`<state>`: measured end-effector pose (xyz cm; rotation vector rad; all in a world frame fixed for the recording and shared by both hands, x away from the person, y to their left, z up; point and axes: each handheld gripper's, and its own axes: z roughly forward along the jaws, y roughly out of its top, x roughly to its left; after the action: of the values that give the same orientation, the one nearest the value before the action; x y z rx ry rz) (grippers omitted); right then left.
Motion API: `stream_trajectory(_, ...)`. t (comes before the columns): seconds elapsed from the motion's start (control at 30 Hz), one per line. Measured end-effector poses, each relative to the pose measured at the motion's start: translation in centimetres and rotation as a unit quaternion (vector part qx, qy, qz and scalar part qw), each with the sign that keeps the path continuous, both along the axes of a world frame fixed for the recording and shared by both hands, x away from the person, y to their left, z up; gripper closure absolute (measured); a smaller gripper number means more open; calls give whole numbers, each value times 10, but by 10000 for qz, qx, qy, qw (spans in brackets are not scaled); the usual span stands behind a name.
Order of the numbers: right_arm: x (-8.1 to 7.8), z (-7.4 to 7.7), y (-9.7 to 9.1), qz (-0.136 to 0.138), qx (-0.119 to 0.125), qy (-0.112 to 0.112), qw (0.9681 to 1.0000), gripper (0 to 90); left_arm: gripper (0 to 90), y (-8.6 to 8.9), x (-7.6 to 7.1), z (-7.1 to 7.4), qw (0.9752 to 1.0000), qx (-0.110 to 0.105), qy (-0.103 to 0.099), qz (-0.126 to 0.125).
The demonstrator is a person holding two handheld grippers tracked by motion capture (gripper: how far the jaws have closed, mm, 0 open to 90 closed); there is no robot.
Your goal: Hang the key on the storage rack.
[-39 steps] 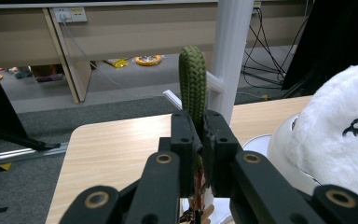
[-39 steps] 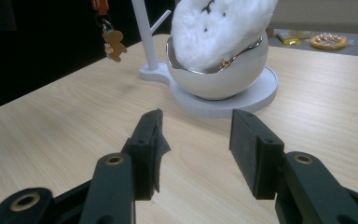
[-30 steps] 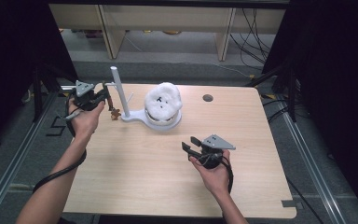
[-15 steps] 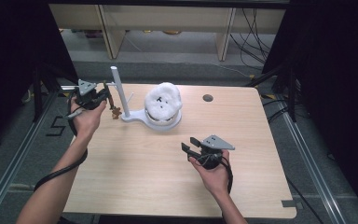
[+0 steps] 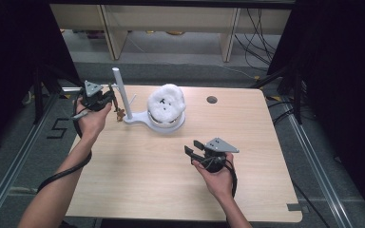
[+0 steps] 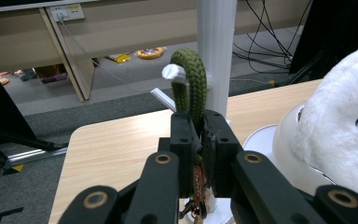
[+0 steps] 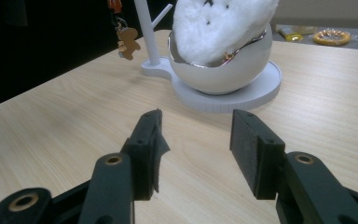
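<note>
A white stand (image 5: 119,90) with side pegs rises from a white base that also carries a bowl (image 5: 164,124) holding a fluffy white plush (image 5: 167,105). My left gripper (image 5: 109,98) is at the pole's left, shut on a green braided cord (image 6: 192,79). The cord's loop sits over the tip of a white peg (image 6: 171,73). A small brown charm (image 5: 120,114) hangs below the jaws. My right gripper (image 5: 194,148) hovers open over the table's front middle with nothing between its pads (image 7: 249,144). It points toward the bowl (image 7: 223,74) and plush (image 7: 223,23).
The wooden table (image 5: 138,175) has a round cable hole (image 5: 212,99) at the back right. Shelving and cables lie on the floor beyond the far edge. Metal rails run along both sides of the table.
</note>
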<state>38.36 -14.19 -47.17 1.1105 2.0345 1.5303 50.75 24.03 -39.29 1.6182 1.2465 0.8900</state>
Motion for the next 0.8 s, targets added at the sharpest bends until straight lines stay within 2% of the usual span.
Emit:
stream_trajectory(0.17,-2,0,1,-48,50,74,9999,547,823,-1,2,-3,10000,-7,8,-86)
stream_trajectory(0.37,0,-1,-1,-15,-10,-10,10000,546,788,-3,1,-6,9998,-54,46,-163)
stream_trajectory(0.6,-1,-2,-2,-50,-31,25,10000,544,725,0,-10,-7,9995,-100,57,-279)
stream_trajectory(0.63,-3,-1,-1,-98,13,112,9999,544,711,1,-12,-8,9994,-123,60,-302)
stream_trajectory(0.67,-1,-2,-3,-50,-44,36,10000,543,698,2,-14,-8,9994,-129,72,-312)
stream_trajectory(0.8,0,-2,-5,-82,-94,23,9999,539,617,7,-24,-11,9989,-102,38,-449)
